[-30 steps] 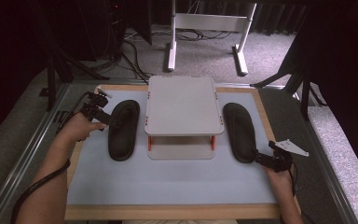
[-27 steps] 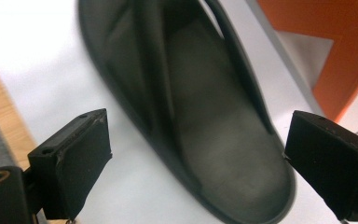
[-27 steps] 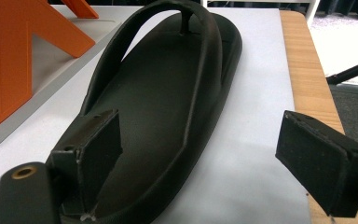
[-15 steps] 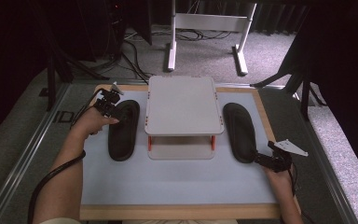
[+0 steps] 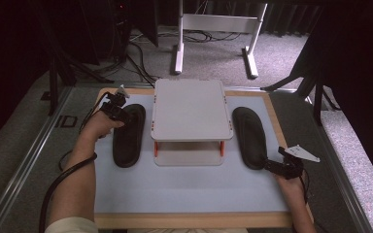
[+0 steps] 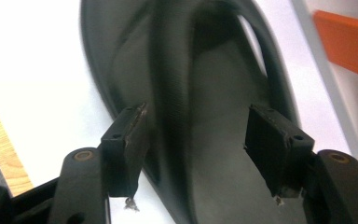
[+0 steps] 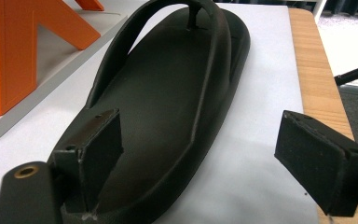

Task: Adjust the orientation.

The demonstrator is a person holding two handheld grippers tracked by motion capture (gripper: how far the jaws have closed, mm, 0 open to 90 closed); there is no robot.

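From above, the left gripper (image 5: 119, 112) sits at the upper left of the light mat (image 5: 184, 187), over the far end of the left flip-flop (image 5: 127, 136), while the right gripper (image 5: 278, 166) rests at the lower right, at the near end of the right flip-flop (image 5: 250, 138). Between the two stands a small white shelf stand (image 5: 190, 114) with orange posts; its lower shelf looks bare as far as can be seen. The left gripper view gives what the high view cannot: the jaws straddle a strap (image 6: 172, 84) of the left flip-flop (image 6: 214, 154), have just been closing, and stand about half open, the pads (image 6: 133, 140) not yet pressing on it. The right gripper view shows its own jaws spread wide, one pad (image 7: 100, 149) low in the frame over the heel of the right flip-flop (image 7: 168, 107), the other out over the bare mat (image 7: 256, 116), gripping nothing; an orange post (image 7: 23, 46) fills the upper left corner, and the wooden border (image 7: 314, 70) runs down the right.
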